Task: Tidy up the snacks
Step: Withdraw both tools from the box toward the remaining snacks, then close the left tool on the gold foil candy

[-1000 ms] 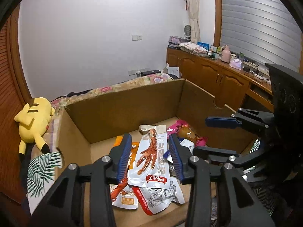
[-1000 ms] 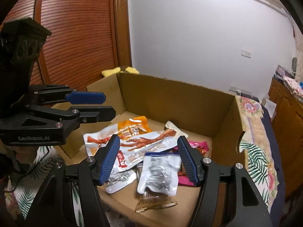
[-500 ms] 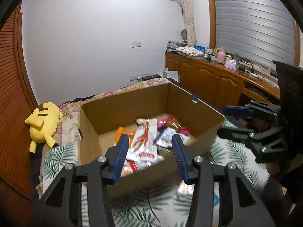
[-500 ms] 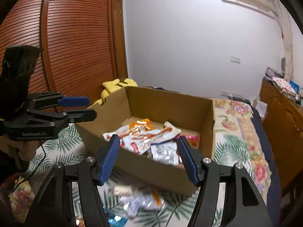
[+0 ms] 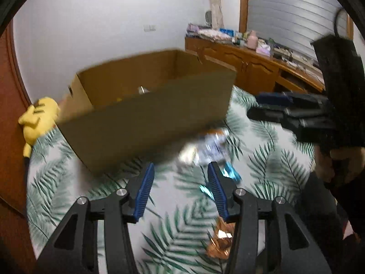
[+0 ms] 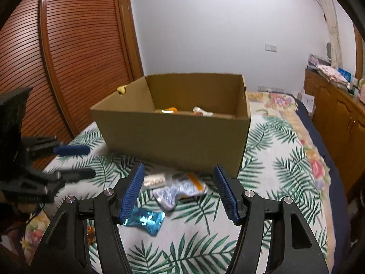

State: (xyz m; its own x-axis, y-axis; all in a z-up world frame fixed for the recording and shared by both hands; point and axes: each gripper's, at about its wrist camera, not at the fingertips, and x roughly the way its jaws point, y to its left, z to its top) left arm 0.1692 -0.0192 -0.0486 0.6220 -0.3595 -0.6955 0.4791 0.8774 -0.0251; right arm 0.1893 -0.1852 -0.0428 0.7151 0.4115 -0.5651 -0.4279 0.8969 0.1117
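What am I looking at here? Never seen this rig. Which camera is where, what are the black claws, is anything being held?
There is no robot. A person holds a handheld two-finger gripper in each hand, and each gripper carries a fisheye camera looking forward along its blue-padded fingers.

In the left wrist view the claws at the bottom are the left gripper; the right gripper shows at the right edge. In the right wrist view the right gripper is at the bottom and the left one at the left edge.

Both are open and hold nothing. The left gripper's jaws have just been opening, with nothing between them.

On the palm-leaf bedspread stands an open brown cardboard box with some snack packets inside. In front of it lie loose snacks: a shiny blue wrapper, a blurred white and silver pouch and a copper-coloured foil packet.
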